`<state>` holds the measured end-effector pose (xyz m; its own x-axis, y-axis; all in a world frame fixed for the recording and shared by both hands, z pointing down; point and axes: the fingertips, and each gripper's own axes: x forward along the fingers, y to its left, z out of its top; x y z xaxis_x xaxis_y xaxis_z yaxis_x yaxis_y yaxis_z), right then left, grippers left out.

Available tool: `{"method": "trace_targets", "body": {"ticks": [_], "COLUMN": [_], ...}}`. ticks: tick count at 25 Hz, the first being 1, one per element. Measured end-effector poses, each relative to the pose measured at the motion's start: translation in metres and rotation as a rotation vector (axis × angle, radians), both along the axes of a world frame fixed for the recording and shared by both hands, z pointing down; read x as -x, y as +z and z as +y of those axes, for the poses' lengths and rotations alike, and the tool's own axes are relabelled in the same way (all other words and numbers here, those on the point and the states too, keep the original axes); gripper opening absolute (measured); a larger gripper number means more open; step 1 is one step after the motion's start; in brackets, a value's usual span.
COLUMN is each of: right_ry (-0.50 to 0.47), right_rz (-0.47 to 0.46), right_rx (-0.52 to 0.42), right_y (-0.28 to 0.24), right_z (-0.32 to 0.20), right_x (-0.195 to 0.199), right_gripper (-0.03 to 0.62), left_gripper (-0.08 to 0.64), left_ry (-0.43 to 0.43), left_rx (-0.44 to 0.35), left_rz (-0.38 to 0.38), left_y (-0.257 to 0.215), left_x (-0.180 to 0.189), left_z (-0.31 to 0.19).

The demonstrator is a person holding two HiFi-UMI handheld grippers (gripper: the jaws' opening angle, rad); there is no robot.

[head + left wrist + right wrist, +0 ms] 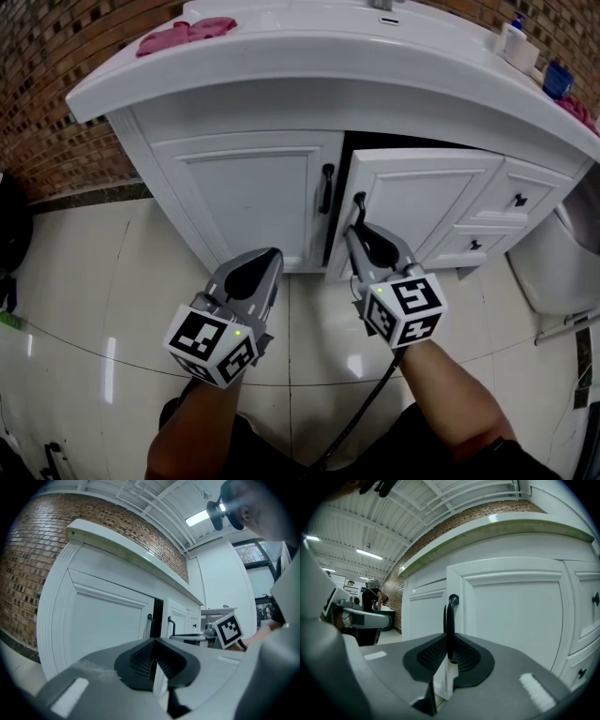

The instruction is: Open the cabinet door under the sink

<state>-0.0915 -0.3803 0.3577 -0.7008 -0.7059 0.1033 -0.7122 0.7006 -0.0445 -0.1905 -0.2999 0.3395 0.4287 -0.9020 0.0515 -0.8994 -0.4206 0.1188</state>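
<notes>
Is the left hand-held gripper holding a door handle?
No, the left hand-held gripper has its jaws together on nothing, and the left door's handle stands apart beyond it.

A brown brick wall (47,103) rises behind glossy pale floor tiles (84,309). Overhead, a white ribbed ceiling (393,522) carries lit strip lights (197,517). A white wall (220,578) meets a window (251,552) farther off.

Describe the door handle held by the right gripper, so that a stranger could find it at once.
Under the white sink counter stands a white cabinet with two doors. The right door stands slightly ajar, and the black bar handle runs upright along its left edge. Unlike the left door's twin handle, it is clamped between the fingers of the right gripper.
</notes>
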Motion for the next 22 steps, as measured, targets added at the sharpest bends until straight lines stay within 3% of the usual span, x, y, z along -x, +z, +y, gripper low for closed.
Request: {"method": "trace_targets", "body": {"ticks": [9,14,22], "right_ry": [-0.015,-0.001,0.024], "right_rz": [0.001,0.019,0.032], "right_rx": [0.029,0.028,0.042], "right_y": [0.001,0.002,0.003], "right_z": [0.035,0.05,0.076], "right_x": [-0.022,-0.034,-0.06], "right_gripper": [0.048,0.048,0.048], "left_gripper": [0.006,0.006,0.006], "left_ry": [0.016,0.065,0.119], "left_rx": [-0.007,0.014,-0.016], "left_rz": [0.019,0.03,0.014], "left_y": [-0.015,-0.016,-0.029], "left_x": [-0.017,-0.038,-0.063], "left_z": [0.028,0.05,0.077]}}
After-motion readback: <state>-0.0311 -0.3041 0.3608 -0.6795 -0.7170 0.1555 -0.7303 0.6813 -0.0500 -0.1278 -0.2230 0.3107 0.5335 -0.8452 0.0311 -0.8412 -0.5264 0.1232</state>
